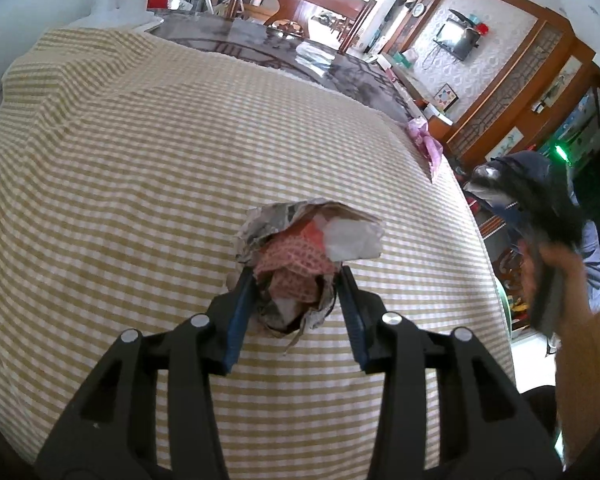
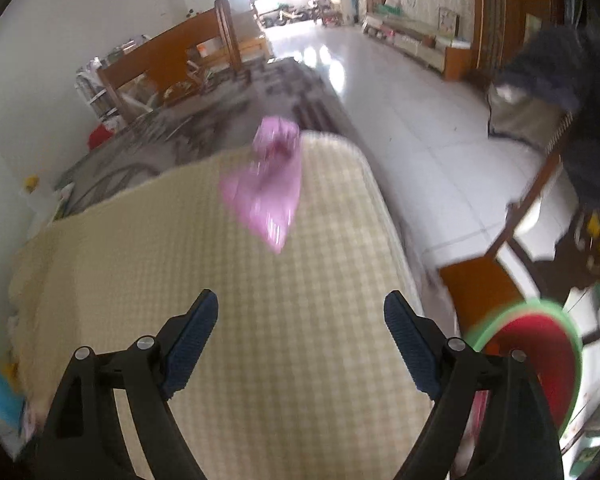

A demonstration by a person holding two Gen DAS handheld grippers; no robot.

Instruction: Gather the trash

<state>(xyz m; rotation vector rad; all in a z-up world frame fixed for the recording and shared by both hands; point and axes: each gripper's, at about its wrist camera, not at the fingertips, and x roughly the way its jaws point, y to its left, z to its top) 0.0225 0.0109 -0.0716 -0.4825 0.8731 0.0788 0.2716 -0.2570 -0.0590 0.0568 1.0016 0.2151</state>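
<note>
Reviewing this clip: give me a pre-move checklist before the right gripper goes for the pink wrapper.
1. Left gripper shut on the crumpled paper wad: ok.
2. Right gripper open and empty: ok.
3. Pink wrapper ahead of the right gripper, on the checked cloth: ok.
4. Wrapper clear of the cloth's far edge: not ok, it lies right there.
5. Right view sharp enough to aim: not ok, blurred.
</note>
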